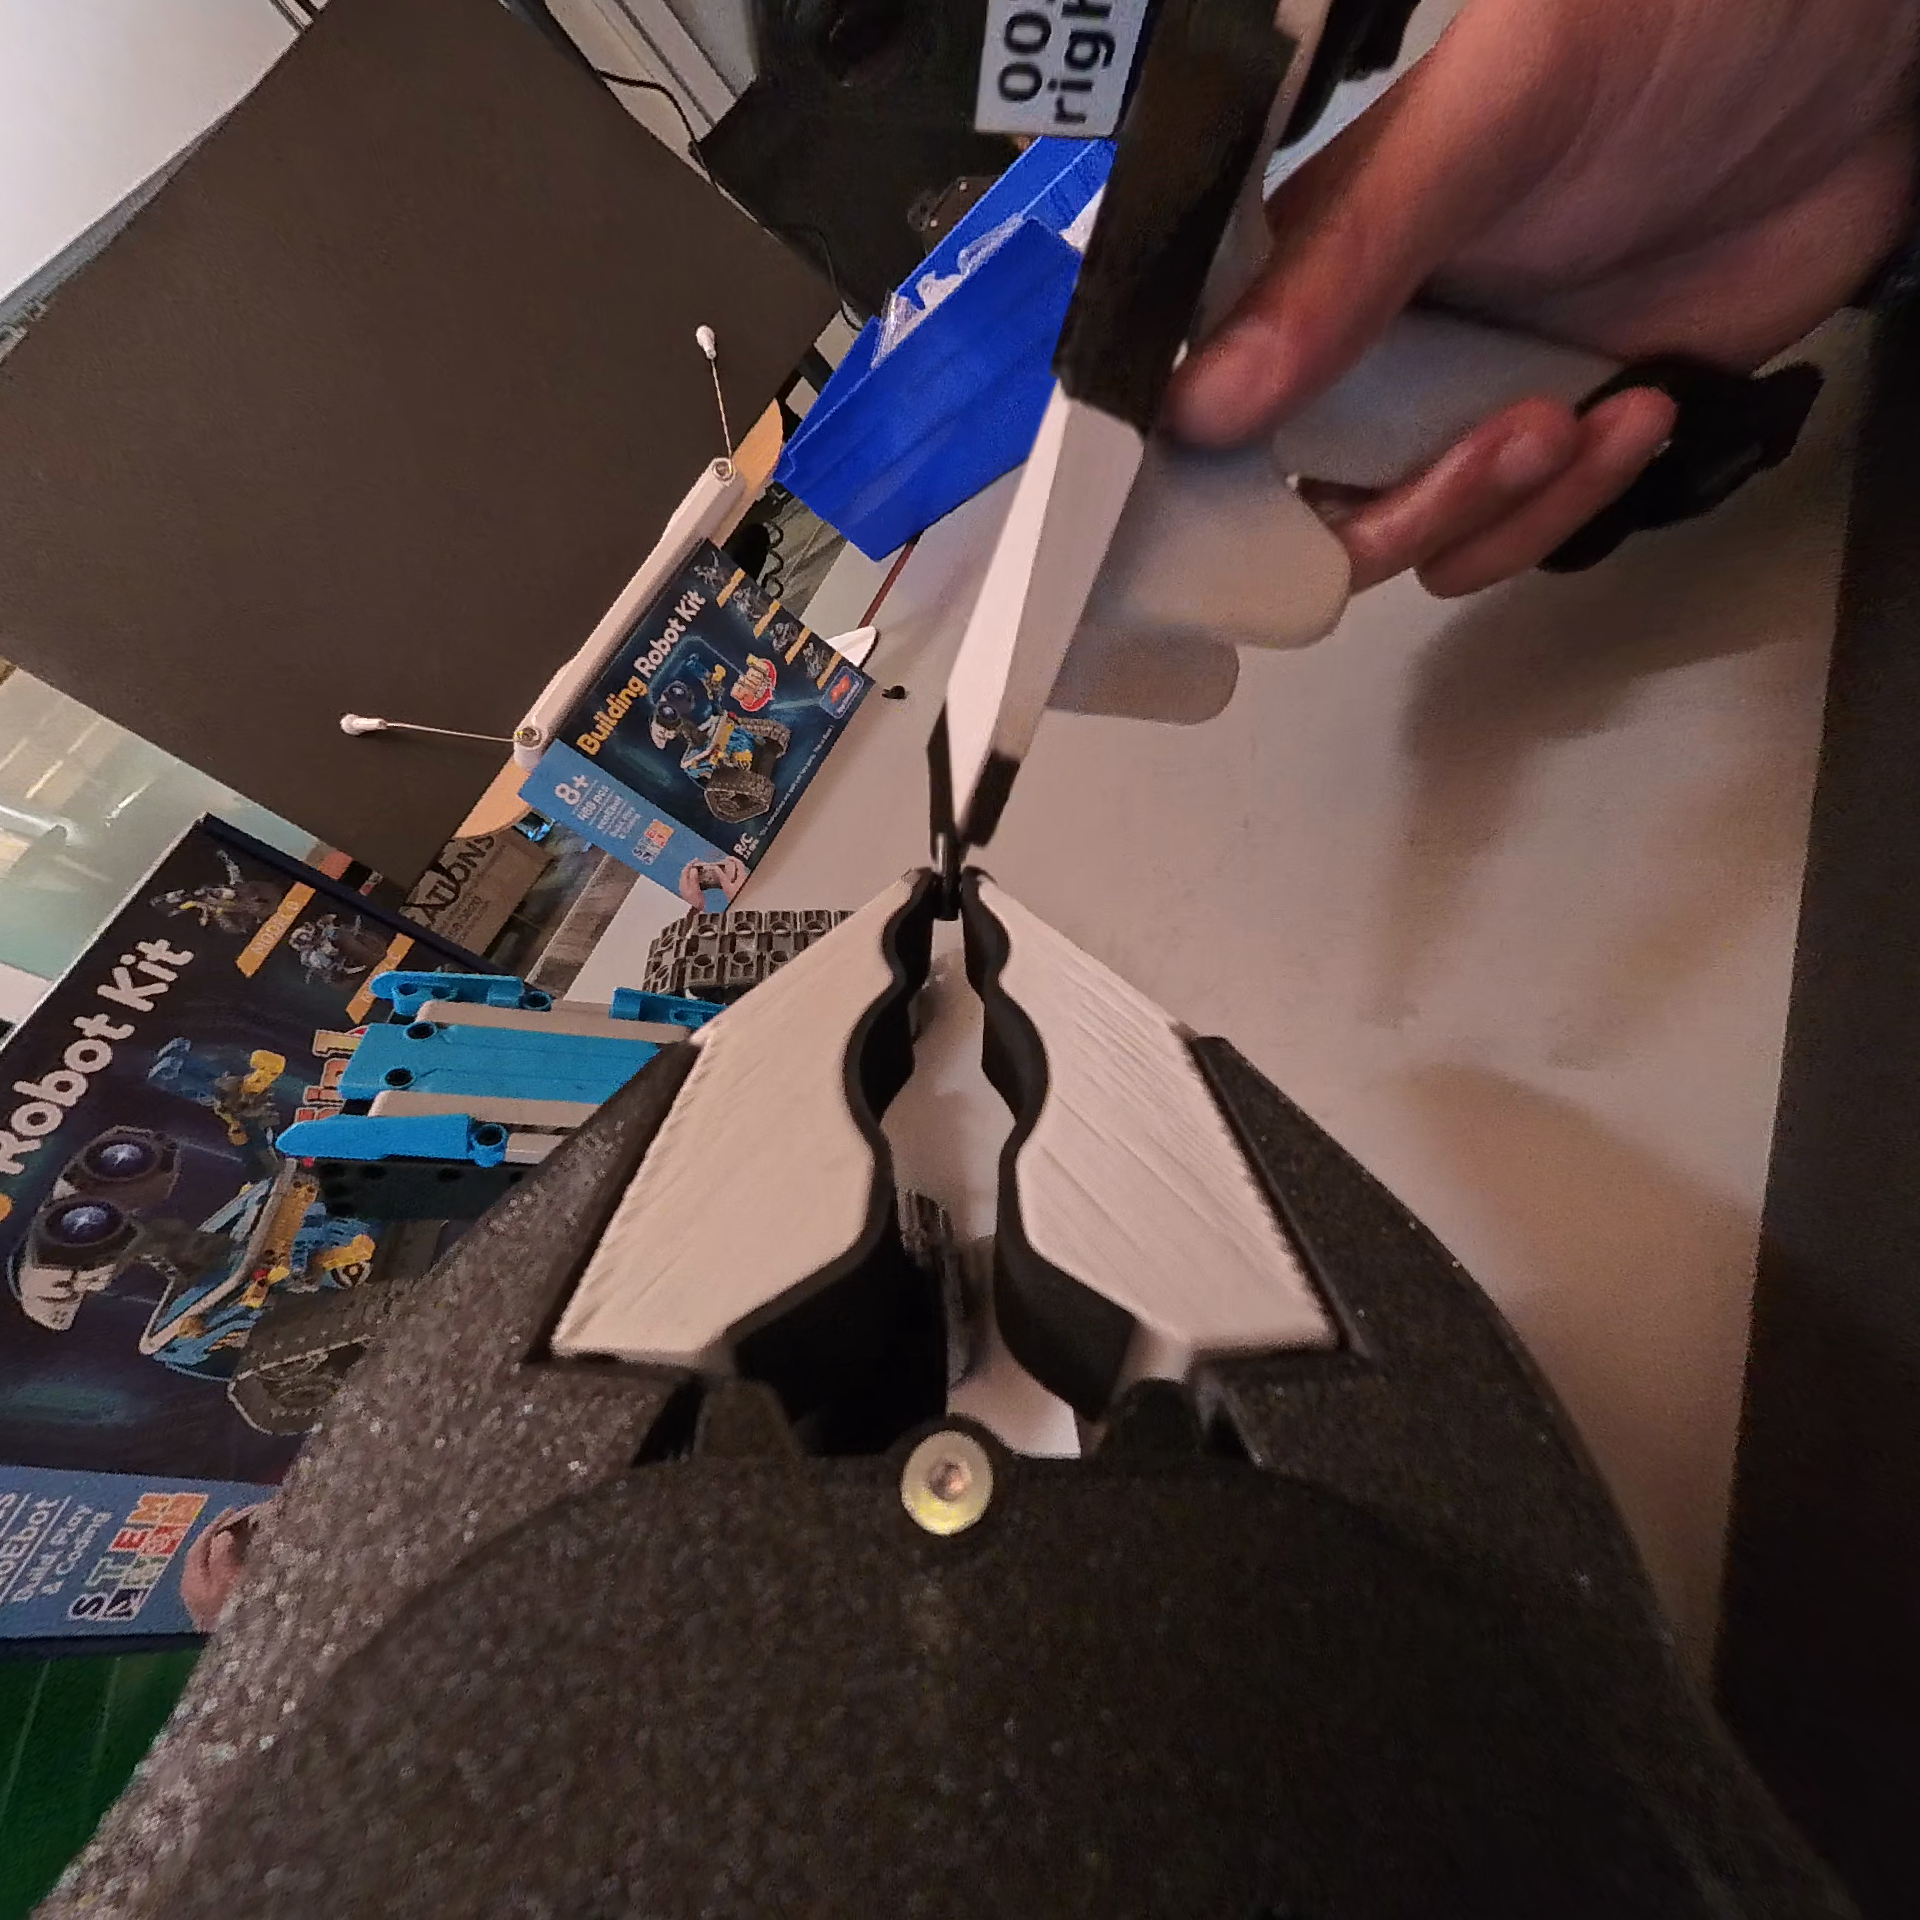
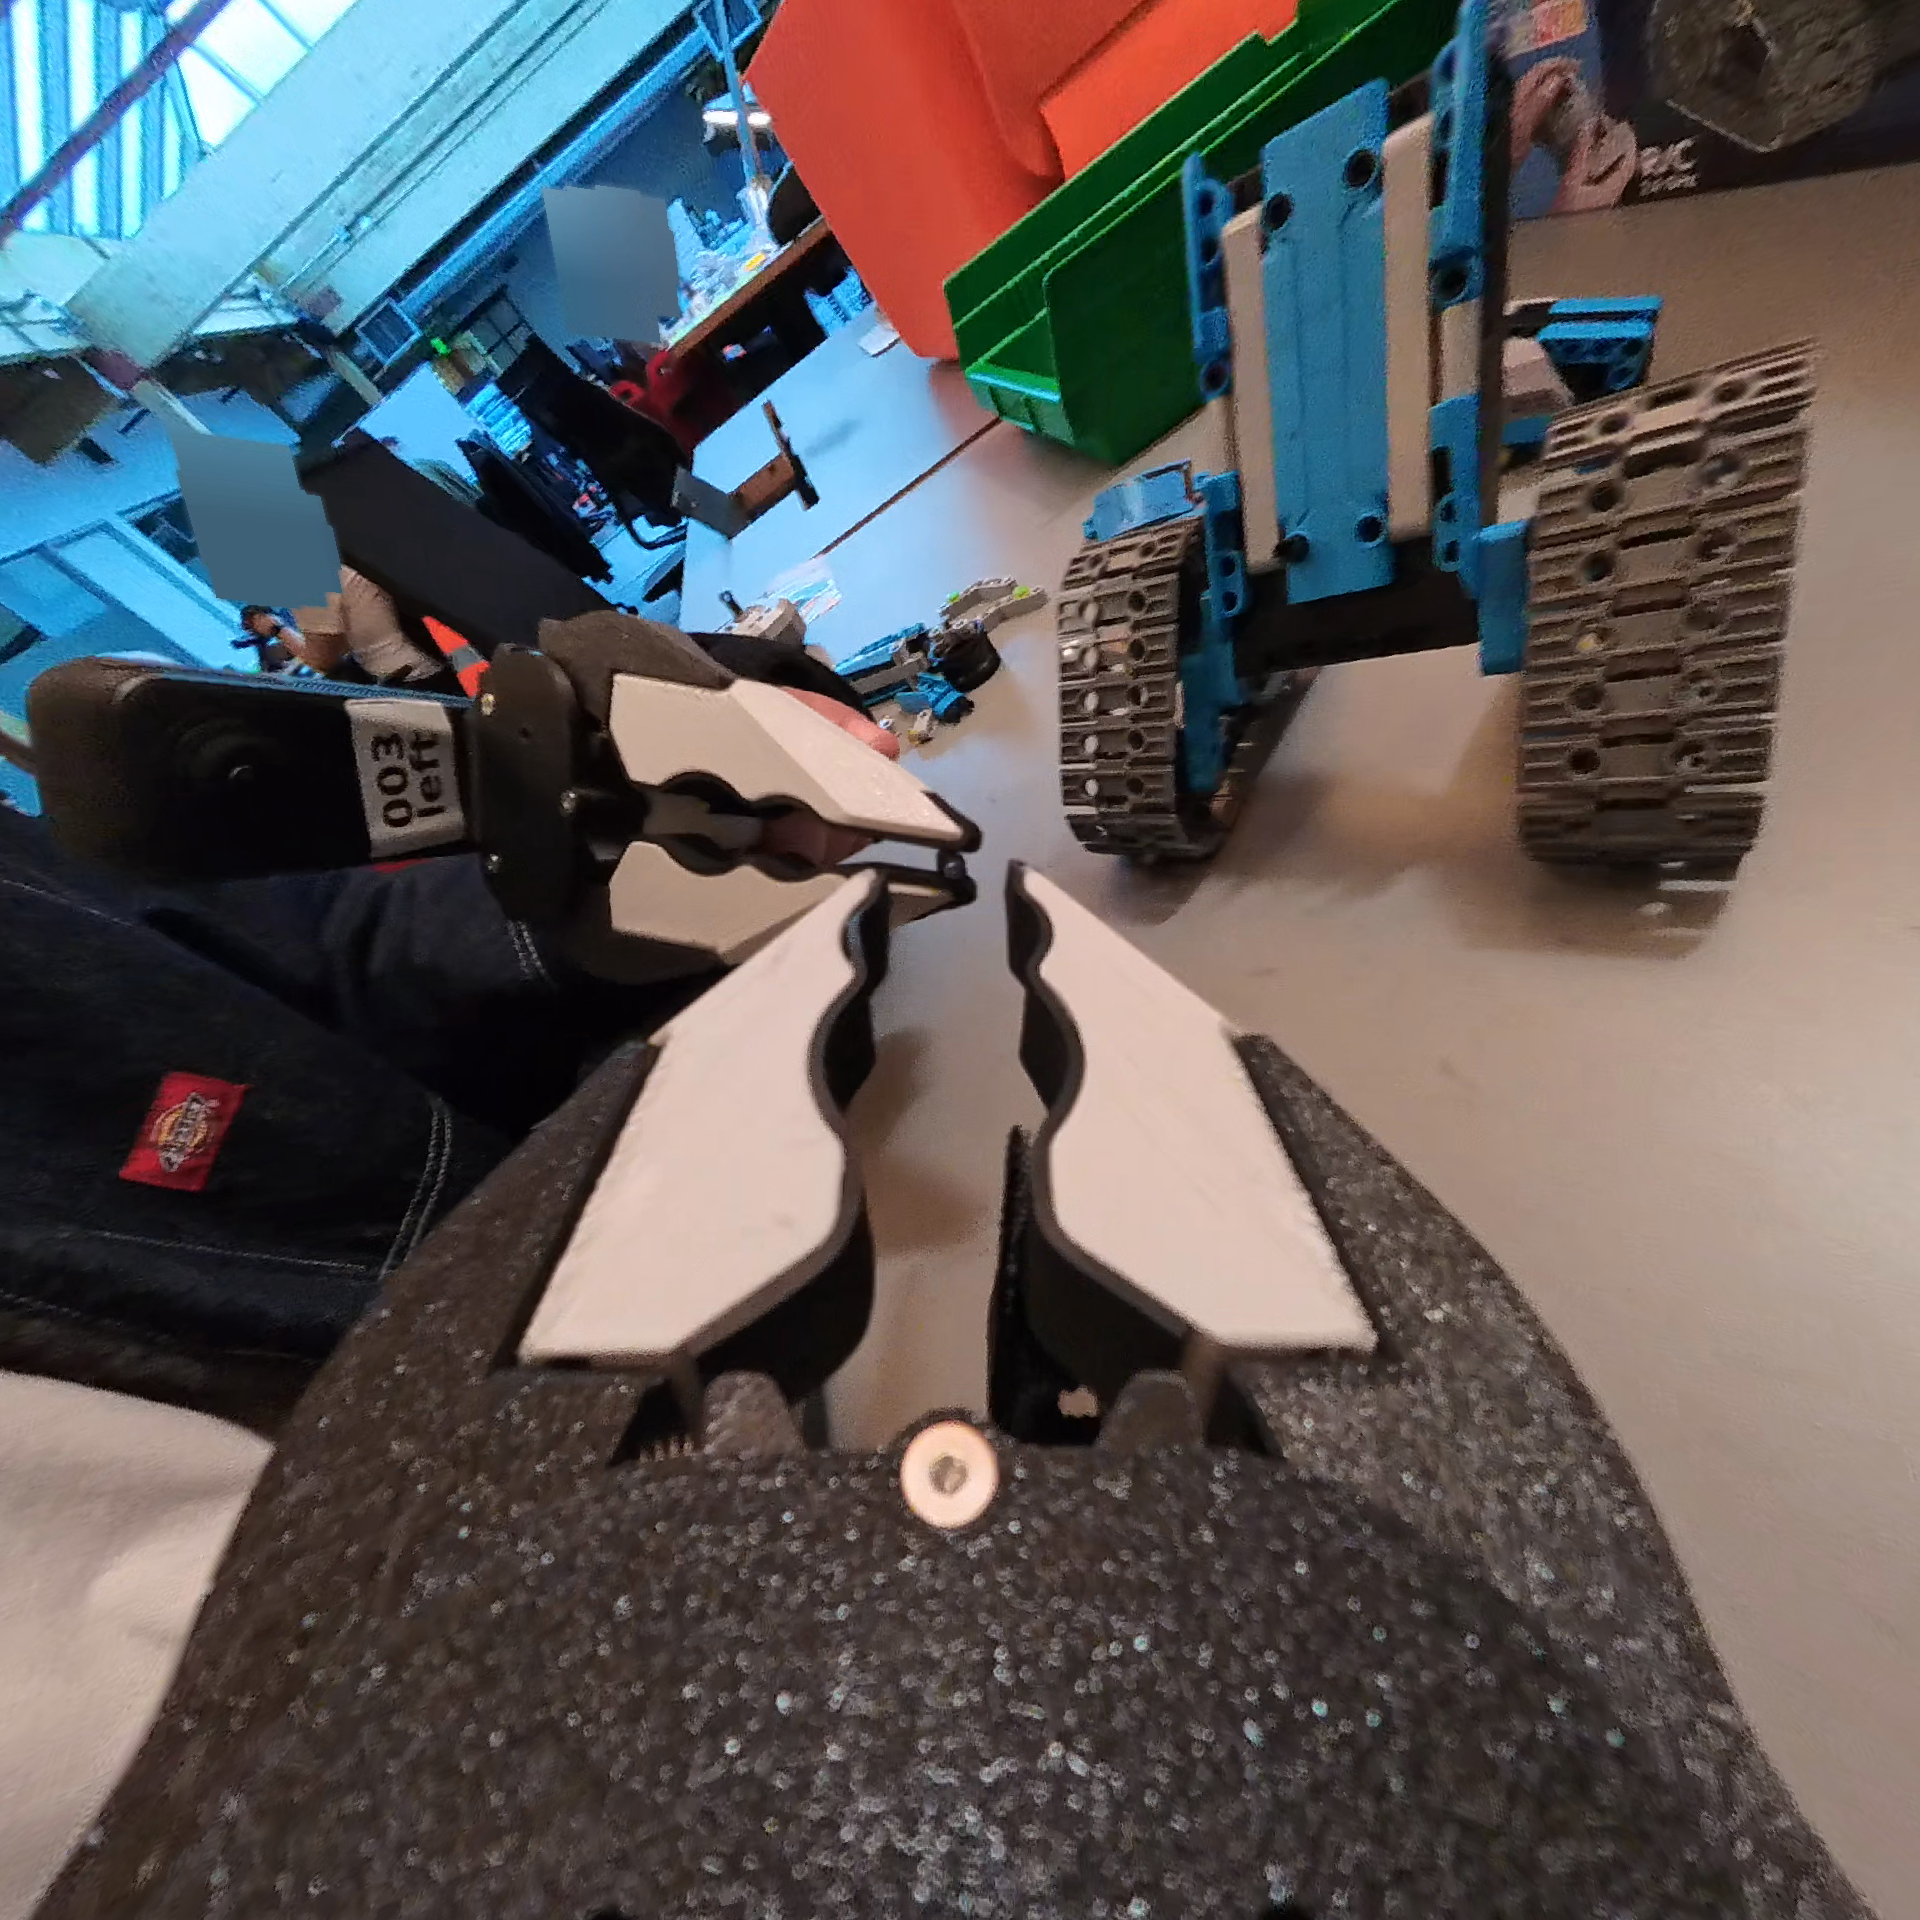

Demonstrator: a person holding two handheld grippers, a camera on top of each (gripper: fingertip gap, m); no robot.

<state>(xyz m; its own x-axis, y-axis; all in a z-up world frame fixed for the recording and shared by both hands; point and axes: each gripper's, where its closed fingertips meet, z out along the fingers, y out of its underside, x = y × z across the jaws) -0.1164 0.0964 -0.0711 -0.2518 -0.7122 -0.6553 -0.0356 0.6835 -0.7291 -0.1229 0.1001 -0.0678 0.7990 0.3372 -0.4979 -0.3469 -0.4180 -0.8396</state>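
Two white-fingered grippers meet tip to tip above the pale table (image 1: 1455, 935). Left gripper (image 1: 945, 888) is clamped on a small black pin (image 1: 948, 902), seemingly light, rigid, easily dropped; right gripper (image 2: 945, 883) stands parted beside it, near the blue-and-grey tracked toy robot (image 2: 1403, 520).

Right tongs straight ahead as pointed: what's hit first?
Likely the left tongs, shut on a small black part, right at the gap of the open right tongs. Beyond that, only bare table; depth unclear.
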